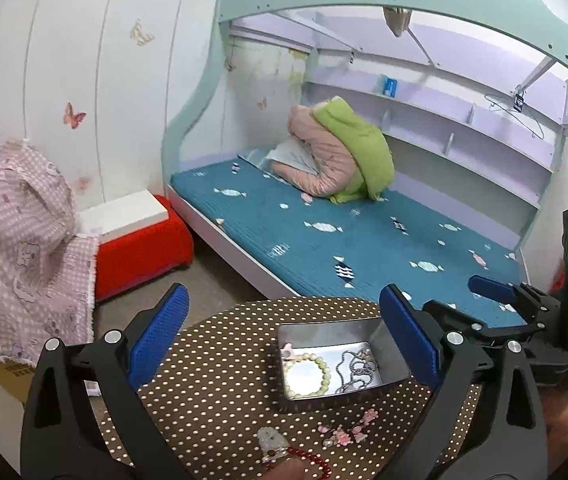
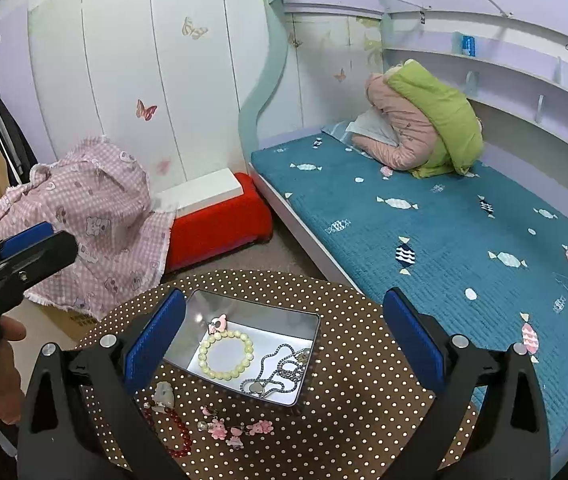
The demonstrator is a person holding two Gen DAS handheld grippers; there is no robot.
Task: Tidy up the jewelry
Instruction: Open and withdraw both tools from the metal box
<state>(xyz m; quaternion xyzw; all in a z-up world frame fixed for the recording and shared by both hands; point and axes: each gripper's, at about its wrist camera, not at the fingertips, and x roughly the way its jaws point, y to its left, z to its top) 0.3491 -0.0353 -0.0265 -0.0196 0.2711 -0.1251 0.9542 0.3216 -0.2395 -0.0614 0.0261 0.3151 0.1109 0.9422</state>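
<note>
Both tools spread wide, nothing between the pads: left tool (image 1: 284,332), right tool (image 2: 284,338). Metal tin (image 2: 188,344) sat mid-tabletop (image 2: 363,360), holding the pale bead bracelet (image 2: 226,354) and silver chain (image 2: 280,372). Just in front of the tin: red bead string (image 2: 178,436) and pink charms (image 2: 240,430). Probably light, limp, slippery; pinch the red string across its beads.

My left gripper (image 1: 282,334) hangs wide open with nothing between its blue fingers (image 1: 160,336), above the dotted surface (image 1: 220,360). Ahead of it the tin (image 1: 393,354) holds a pale bead bracelet (image 1: 307,376), a silver chain (image 1: 357,370) and a small pink charm (image 1: 287,350). Nearer me lie pink charms (image 1: 349,430), a red bead string (image 1: 315,460) and a whitish pendant (image 1: 272,440); the right gripper (image 1: 523,300) shows at the right edge, over the blue bed (image 1: 323,240).
</note>
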